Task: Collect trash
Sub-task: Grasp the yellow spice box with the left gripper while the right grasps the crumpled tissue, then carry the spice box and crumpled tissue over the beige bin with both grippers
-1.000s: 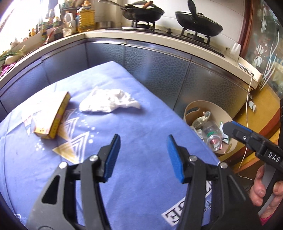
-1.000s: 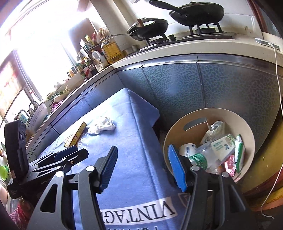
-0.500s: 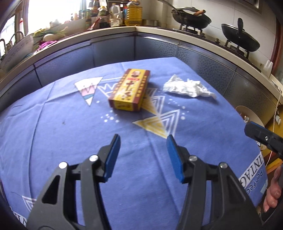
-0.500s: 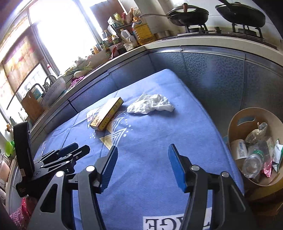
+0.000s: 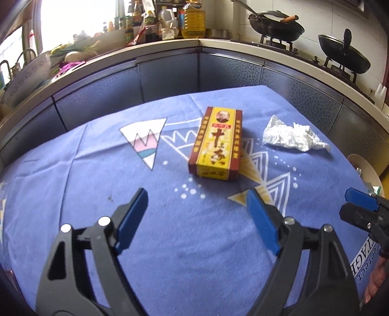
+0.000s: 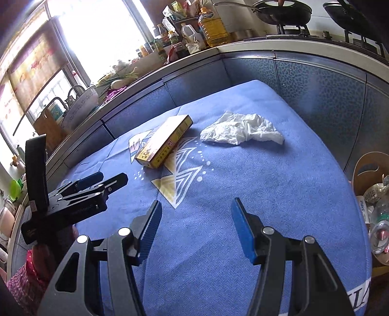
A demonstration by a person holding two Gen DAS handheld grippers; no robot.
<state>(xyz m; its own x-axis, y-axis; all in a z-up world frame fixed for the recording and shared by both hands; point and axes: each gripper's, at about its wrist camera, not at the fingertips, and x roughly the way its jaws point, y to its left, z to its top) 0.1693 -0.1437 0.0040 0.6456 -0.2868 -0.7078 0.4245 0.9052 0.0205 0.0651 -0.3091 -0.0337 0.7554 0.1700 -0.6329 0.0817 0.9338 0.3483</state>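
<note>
We find the box (image 5: 216, 143) straight ahead of the left gripper (image 5: 197, 218), long axis along its line; its jaws have just been opening, wide, empty. The right gripper (image 6: 195, 226), half-open and empty, stands farther off.

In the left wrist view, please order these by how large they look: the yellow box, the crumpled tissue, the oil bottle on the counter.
Largest to smallest, as they appear:
1. yellow box
2. crumpled tissue, nearly as large, so this order is uncertain
3. oil bottle, clearly the smallest here, but it stands much farther from the camera, so its true size may be greater.
</note>
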